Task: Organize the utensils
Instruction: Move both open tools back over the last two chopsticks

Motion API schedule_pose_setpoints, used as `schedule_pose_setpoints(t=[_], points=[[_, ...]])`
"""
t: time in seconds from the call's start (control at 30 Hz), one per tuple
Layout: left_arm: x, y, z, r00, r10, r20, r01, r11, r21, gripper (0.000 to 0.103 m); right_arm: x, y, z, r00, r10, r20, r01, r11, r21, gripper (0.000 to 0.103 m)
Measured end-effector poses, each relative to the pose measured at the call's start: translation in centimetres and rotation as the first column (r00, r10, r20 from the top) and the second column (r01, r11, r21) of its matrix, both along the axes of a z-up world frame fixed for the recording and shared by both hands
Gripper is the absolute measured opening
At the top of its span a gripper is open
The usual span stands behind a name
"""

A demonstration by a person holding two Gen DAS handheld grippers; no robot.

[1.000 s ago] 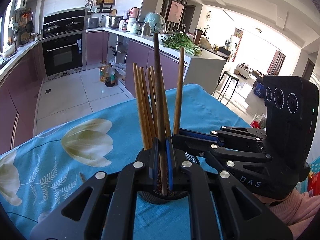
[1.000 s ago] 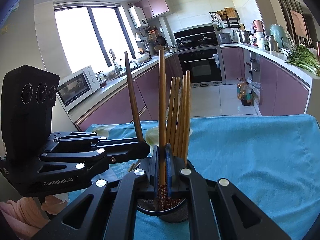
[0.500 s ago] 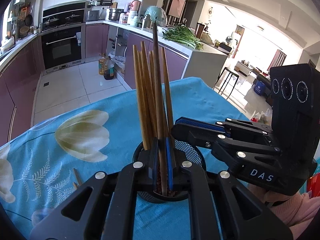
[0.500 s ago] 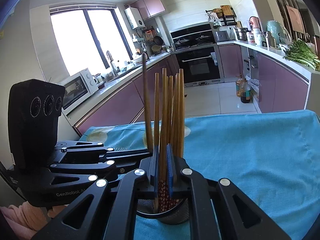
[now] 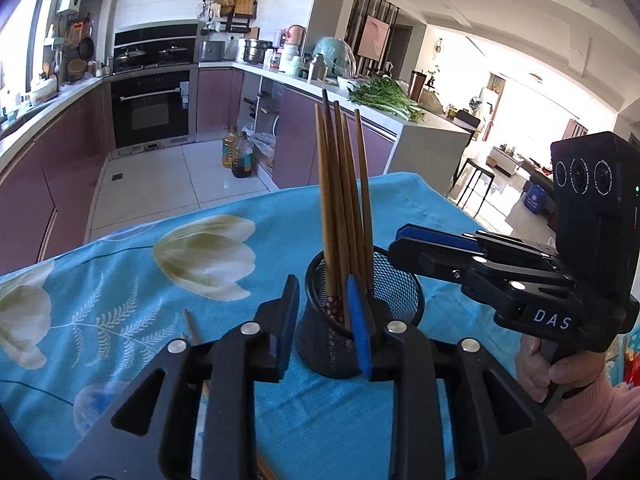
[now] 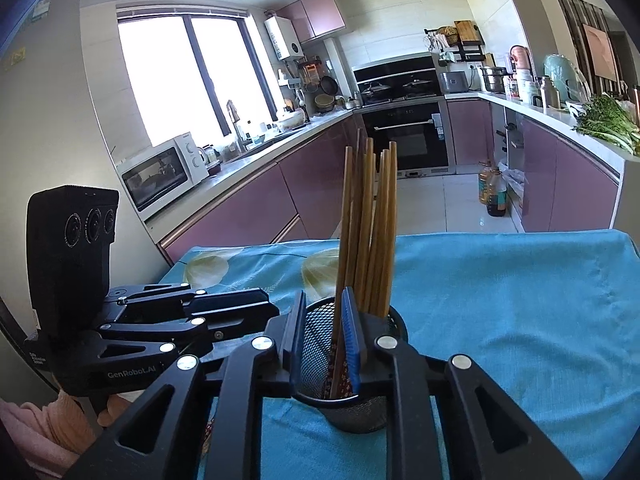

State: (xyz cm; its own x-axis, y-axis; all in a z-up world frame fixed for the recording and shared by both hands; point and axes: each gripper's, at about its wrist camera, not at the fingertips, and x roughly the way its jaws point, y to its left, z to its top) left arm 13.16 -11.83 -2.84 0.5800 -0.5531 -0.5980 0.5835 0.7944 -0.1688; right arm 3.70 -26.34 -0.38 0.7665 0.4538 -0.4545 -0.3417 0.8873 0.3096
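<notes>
I see the table [image 5: 400,432] covered by a blue cloth [image 6: 520,300] printed with pale flowers. A black mesh cup [image 5: 400,296] stands on the cloth near the middle, full of upright chopsticks [image 5: 340,200]. A loose chopstick [image 5: 191,322] lies flat on the cloth toward the left edge.

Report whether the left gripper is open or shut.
Open: the left gripper has its fingers spread either side of the mesh holder's rim, gripping nothing.
</notes>
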Motion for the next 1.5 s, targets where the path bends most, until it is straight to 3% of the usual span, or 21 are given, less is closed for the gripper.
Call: schedule_pose_setpoints(t=[0.13, 0.3, 0.47, 0.53, 0.6, 0.73, 0.97, 1.5], points=[[-1.5, 3.1, 0.4, 0.996, 0.075, 0.040, -0.074, 0.997, -0.006, 0.041, -1.6, 1.0, 0.2, 0.998, 0.059, 0.022, -0.058, 0.998, -0.022, 0.029], [-2.8, 7.0, -0.5, 0.987, 0.159, 0.036, -0.159, 0.987, -0.002, 0.048, -2.9, 3.5, -0.6, 0.988, 0.154, 0.003, -0.153, 0.987, -0.046, 0.035], [-3.5, 10.0, -2.7, 0.971, 0.238, -0.005, -0.238, 0.970, 0.045, 0.049, -2.7, 7.1, -3.2, 0.969, 0.232, -0.082, -0.238, 0.969, -0.066, 0.042], [-3.5, 11.0, -3.5, 0.963, 0.270, -0.018, -0.269, 0.961, 0.057, 0.056, -2.2, 8.5, -4.7, 0.960, 0.245, -0.132, -0.256, 0.964, -0.076, 0.043], [-3.6, 11.5, -4.4, 0.954, 0.298, -0.023, -0.296, 0.952, 0.078, 0.057, -1.5, 9.6, -6.0, 0.953, 0.239, -0.186, -0.258, 0.962, -0.087, 0.043], [-3.8, 11.9, -5.7, 0.945, 0.325, -0.028, -0.320, 0.941, 0.113, 0.059, -0.7, 11.1, -8.1, 0.944, 0.219, -0.248, -0.251, 0.962, -0.106, 0.043], [-3.4, 11.8, -7.1, 0.938, 0.341, -0.058, -0.330, 0.933, 0.145, 0.059, -0.4, 12.2, -8.8, 0.939, 0.208, -0.274, -0.253, 0.957, -0.139, 0.043], [-3.2, 10.8, -7.8, 0.952, 0.297, -0.073, -0.283, 0.946, 0.160, 0.058, -0.4, 12.0, -9.4, 0.942, 0.150, -0.300, -0.217, 0.955, -0.204, 0.040]])
